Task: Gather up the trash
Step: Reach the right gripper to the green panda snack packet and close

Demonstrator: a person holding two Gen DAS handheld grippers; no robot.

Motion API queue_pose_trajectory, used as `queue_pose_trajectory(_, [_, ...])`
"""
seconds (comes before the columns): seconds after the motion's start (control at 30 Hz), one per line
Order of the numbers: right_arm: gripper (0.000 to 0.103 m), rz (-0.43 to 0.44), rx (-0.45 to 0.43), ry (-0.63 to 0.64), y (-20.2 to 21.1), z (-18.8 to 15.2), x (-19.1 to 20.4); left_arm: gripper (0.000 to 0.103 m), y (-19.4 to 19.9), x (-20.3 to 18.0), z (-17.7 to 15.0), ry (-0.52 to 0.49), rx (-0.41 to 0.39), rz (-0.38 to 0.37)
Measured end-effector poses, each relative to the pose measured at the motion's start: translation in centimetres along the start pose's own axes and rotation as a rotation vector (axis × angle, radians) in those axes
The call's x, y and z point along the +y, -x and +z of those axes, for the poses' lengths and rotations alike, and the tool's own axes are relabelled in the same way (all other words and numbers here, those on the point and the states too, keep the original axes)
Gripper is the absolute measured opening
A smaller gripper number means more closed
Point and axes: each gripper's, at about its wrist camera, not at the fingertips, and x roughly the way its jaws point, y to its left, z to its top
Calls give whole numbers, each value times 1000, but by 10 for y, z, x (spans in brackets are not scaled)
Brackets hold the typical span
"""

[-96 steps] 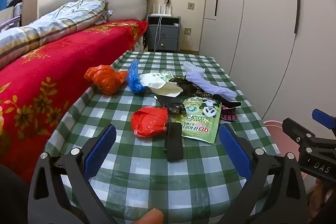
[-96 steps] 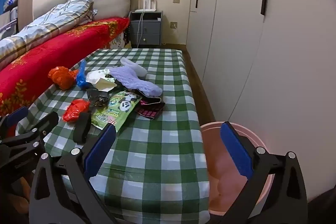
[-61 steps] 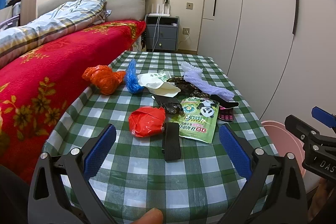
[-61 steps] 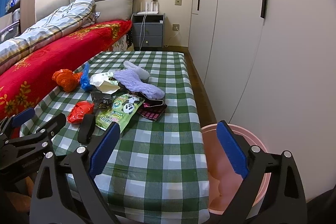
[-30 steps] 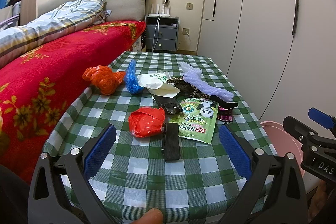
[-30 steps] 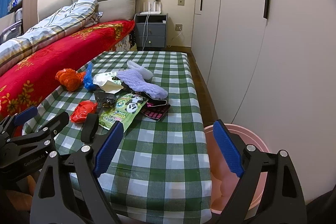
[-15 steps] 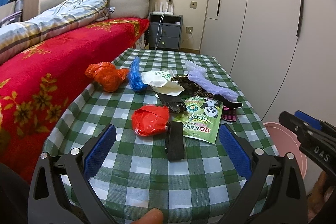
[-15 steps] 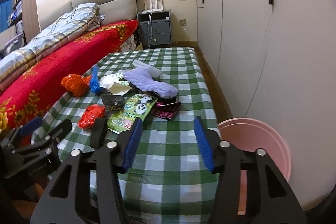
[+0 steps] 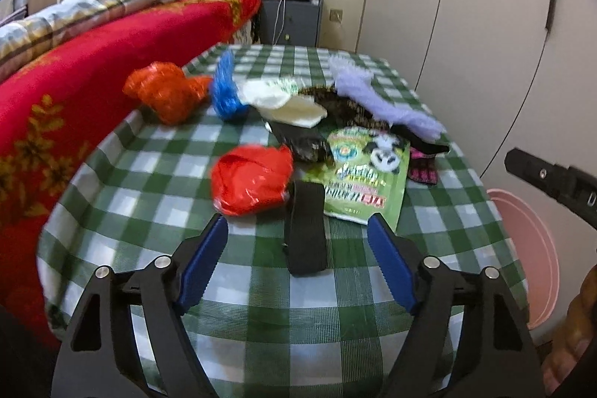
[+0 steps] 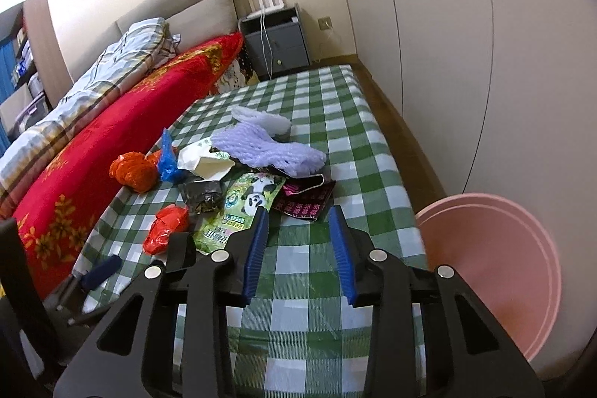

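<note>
- A bedroom: a bed with a red flowered cover (image 9: 93,55) at the left of both views, pale wardrobe doors at the right, and a surface (image 9: 261,290) under a green-and-white check cloth in the middle.
- One pink bucket (image 10: 496,260), lower right, on the floor beside the surface.
- Trash heaped mid-frame on the surface: one green pouch (image 9: 363,174) with a panda and Chinese print too blurred to read; one lilac knitted piece (image 10: 268,148); two orange-red crumpled bags (image 9: 252,179) (image 9: 164,92); one blue bag (image 9: 224,90); one black strap (image 9: 306,230).
- Left tongs (image 9: 298,262): jaws just narrowed, still apart, straddling the strap without touching.
- Right tongs (image 10: 298,254): jaws just narrowed, empty, above bare cloth.
</note>
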Motion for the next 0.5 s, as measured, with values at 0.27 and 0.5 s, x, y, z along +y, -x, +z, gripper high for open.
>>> queue_pose_trajectory(0.27, [34, 85, 57, -30, -38, 3, 4, 50, -32, 4, -8, 23, 102, 21])
queue_pose_trajectory(0.5, [34, 132, 149, -63, -78, -5, 12, 25, -31, 8, -10, 20, 113, 13])
